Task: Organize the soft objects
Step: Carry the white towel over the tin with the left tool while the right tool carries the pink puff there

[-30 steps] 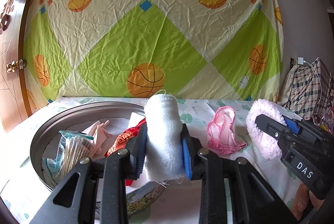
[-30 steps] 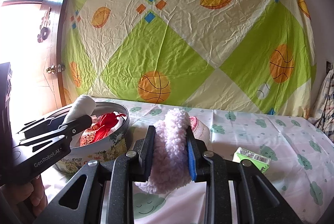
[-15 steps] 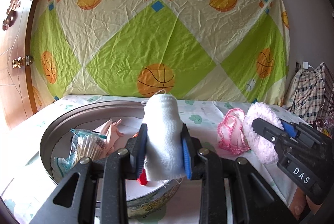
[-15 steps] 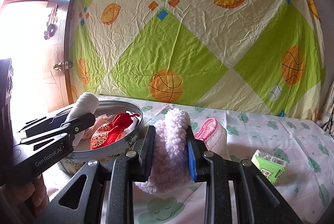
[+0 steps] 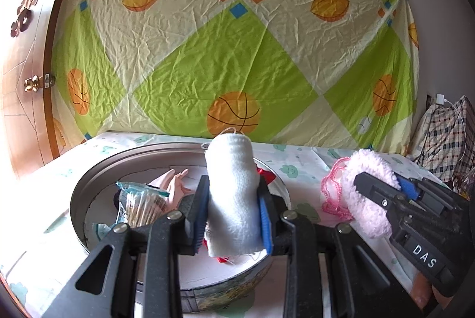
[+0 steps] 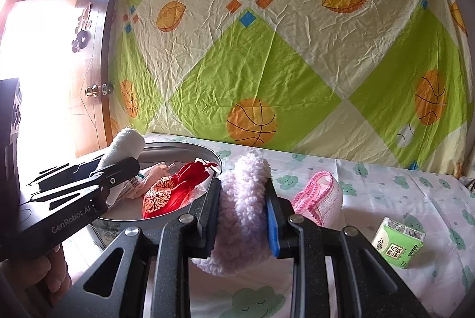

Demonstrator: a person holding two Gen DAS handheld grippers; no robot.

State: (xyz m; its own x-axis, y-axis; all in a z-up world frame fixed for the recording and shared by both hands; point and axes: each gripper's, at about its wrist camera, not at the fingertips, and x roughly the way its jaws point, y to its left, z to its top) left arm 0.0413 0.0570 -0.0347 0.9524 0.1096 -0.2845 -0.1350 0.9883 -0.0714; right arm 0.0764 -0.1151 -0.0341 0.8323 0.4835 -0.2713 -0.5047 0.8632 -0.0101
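My left gripper (image 5: pixel 233 214) is shut on a rolled white cloth (image 5: pixel 231 193), held upright above the round metal tin (image 5: pixel 89 187). In the right wrist view the same white cloth (image 6: pixel 124 144) hangs over the tin (image 6: pixel 190 147) at the left. My right gripper (image 6: pixel 242 214) is shut on a fluffy pale pink item (image 6: pixel 240 199), just right of the tin. From the left wrist view that fluffy item (image 5: pixel 368 193) and the right gripper (image 5: pixel 394 187) show at the right. A pink-edged knitted piece (image 6: pixel 320 196) lies on the sheet behind it.
The tin holds a red pouch (image 6: pixel 175 190), a pale doll (image 5: pixel 172 184) and a packet of cotton swabs (image 5: pixel 139 205). A green tissue pack (image 6: pixel 397 243) lies at the right on the cloud-print sheet (image 6: pixel 386 184). A checked bag (image 5: pixel 445 146) stands far right; a wooden door (image 5: pixel 20 74) at left.
Both grippers have drifted left with their loads: the white cloth now hangs over the tin's right part, and the fluffy item has come closer to the tin's rim.
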